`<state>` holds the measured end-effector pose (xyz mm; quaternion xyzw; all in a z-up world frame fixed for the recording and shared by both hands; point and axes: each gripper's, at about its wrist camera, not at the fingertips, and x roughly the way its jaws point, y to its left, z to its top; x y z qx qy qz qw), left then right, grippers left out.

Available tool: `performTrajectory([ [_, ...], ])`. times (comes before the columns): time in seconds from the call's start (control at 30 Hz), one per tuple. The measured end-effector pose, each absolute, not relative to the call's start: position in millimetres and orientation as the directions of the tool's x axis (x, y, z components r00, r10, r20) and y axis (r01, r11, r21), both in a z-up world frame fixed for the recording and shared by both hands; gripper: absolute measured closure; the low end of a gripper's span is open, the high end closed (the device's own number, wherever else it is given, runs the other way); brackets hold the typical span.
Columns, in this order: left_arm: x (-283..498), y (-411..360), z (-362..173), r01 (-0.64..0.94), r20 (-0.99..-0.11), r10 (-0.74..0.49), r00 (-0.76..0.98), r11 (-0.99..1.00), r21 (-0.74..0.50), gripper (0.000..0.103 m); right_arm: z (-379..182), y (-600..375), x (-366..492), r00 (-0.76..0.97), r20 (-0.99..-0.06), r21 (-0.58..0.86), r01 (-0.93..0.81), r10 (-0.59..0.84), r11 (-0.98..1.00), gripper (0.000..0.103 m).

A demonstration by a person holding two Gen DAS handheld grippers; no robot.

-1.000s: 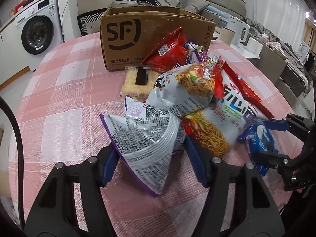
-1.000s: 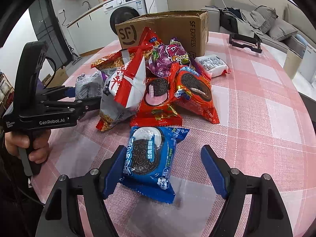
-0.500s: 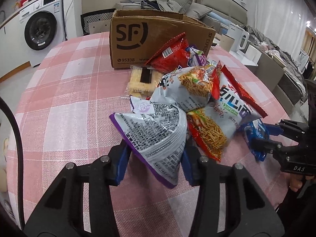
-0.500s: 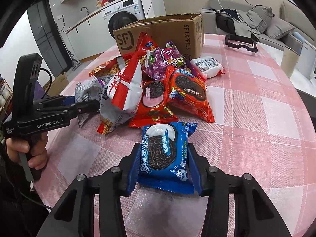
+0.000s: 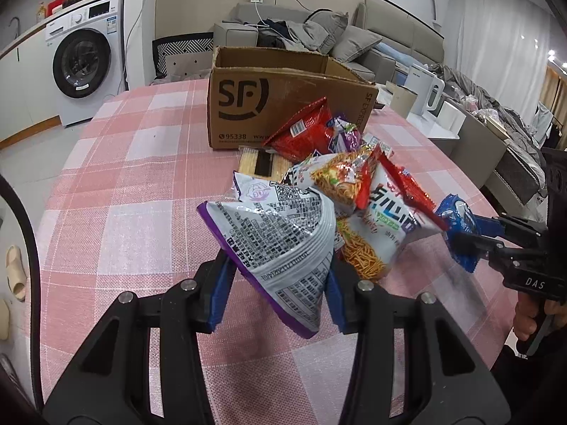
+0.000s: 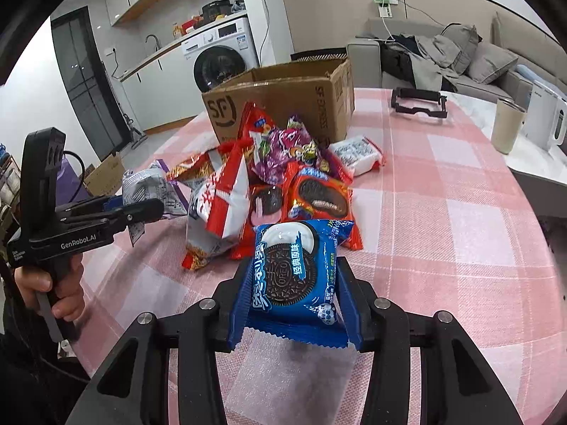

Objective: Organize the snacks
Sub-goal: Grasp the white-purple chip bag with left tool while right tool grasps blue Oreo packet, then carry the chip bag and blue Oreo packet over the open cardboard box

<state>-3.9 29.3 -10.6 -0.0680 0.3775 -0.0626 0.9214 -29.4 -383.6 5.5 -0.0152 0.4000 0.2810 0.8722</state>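
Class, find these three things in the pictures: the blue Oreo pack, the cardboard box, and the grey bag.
Blue Oreo pack (image 6: 294, 272), right wrist view, on the printed cookie.
Cardboard box (image 5: 248, 106), left wrist view, on its front wall.
Grey bag (image 5: 280, 241), left wrist view, on its printed face.

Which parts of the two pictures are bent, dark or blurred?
Left wrist view: fisheye curves the table; corners black; the grey snack bag in the left tool is sharp, shadow below it. Right wrist view: same curving, dark corners; the blue Oreo pack is sharp; faint glare on its wrapper.

Left tongs (image 5: 276, 294) clamped; right tongs (image 6: 294, 304) clamped, both raised.
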Motion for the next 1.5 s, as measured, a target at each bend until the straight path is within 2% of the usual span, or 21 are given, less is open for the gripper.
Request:
performTrajectory([
  [0.7,-3,37,45,0.017,-0.623,-0.120,0.773,0.986,-0.168,0.060,62,-382,5,0.589,-0.613,0.206,-0.525,0.527,0.826,0.057],
  [1.5,45,35,87,-0.026,-0.590,-0.063,0.805,0.990,-0.141,0.060,101,-364,51,0.603,-0.575,0.180,-0.565,0.552,0.805,0.057],
])
